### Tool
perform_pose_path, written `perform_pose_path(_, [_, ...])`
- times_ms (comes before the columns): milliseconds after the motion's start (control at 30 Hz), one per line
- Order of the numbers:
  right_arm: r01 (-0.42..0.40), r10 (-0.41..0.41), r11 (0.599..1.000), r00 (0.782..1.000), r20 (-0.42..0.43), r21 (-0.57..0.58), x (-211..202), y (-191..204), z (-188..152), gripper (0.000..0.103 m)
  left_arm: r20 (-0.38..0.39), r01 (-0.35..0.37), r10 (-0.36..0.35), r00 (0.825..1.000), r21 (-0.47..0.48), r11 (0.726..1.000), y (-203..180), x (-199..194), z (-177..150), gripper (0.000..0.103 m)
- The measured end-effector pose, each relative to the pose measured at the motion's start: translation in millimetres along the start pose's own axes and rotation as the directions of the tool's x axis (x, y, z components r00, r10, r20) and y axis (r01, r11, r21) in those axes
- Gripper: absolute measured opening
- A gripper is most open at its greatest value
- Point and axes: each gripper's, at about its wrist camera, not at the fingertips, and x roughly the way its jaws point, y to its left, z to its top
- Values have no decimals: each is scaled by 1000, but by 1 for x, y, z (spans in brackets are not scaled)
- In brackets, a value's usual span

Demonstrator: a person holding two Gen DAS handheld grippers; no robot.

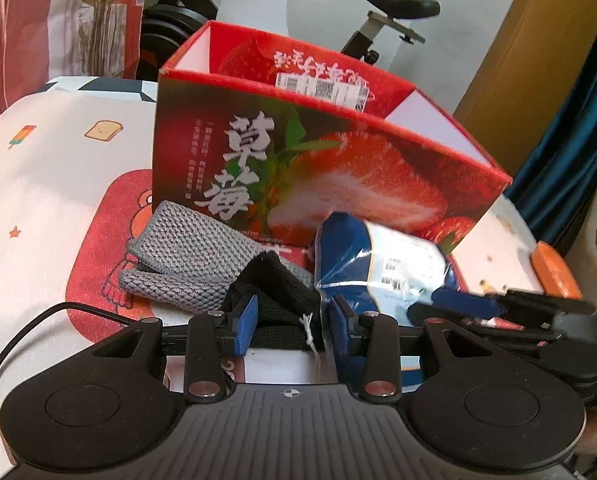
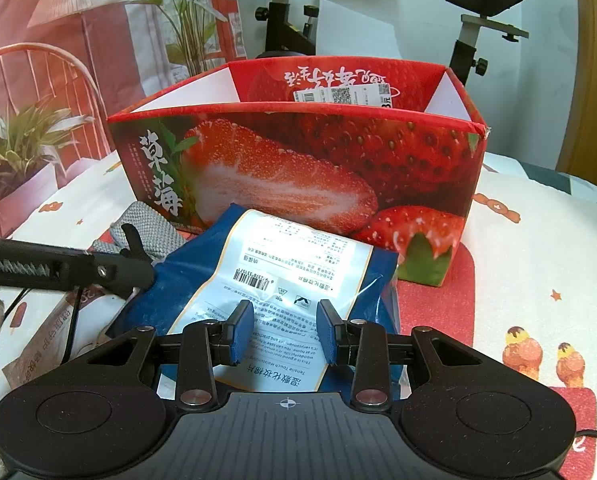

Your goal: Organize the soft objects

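A home: an exercise bike (image 2: 478,20) stands behind a cartoon-print bedsheet (image 2: 538,248).

- Both views are bright and evenly lit, with warm, saturated colour.
- Shadows are soft and faint.
- Glare whitens the blue plastic packet (image 2: 298,276).
- Fisheye bending curves the edges; the corners go black.
- The right tool (image 1: 498,308) is smeared by motion blur in the left view.

box (image 2: 298,160) top: open | front: blocked by blue pack (image 2: 282,280), grey cloth (image 1: 194,256)
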Motion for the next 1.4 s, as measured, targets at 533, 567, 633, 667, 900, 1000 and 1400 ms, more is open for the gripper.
perform_pose_path(533, [-16,16,1000,1000,3,22,1,-3,-2,33,53,77,-77,996,4,997,-22,-22,25,41])
perform_pose_path(567, [-18,18,1000,1000,4,23,0,-4,-2,33,48,78,-79,996,12,997,-23,-21,26,41])
perform_pose_path(633, [-22,22,999,1000,6,26,0,-4,-3,34,38,79,-80,996,24,997,-26,-19,27,41])
perform_pose_path(667, [-23,23,999,1000,7,28,0,-4,-3,34,33,79,-80,996,31,996,-28,-17,28,41])
perform_pose_path(900, [-34,33,999,999,12,40,0,-6,-5,34,-26,70,-68,997,102,992,-39,3,32,41])
perform_pose_path(1000, [-40,40,998,999,12,44,0,-8,-5,34,-40,48,-44,998,106,993,-35,13,34,41])
perform_pose_path(1400, [-50,50,998,999,-1,27,-4,-12,-1,35,-116,51,-34,993,142,989,-30,38,27,41])
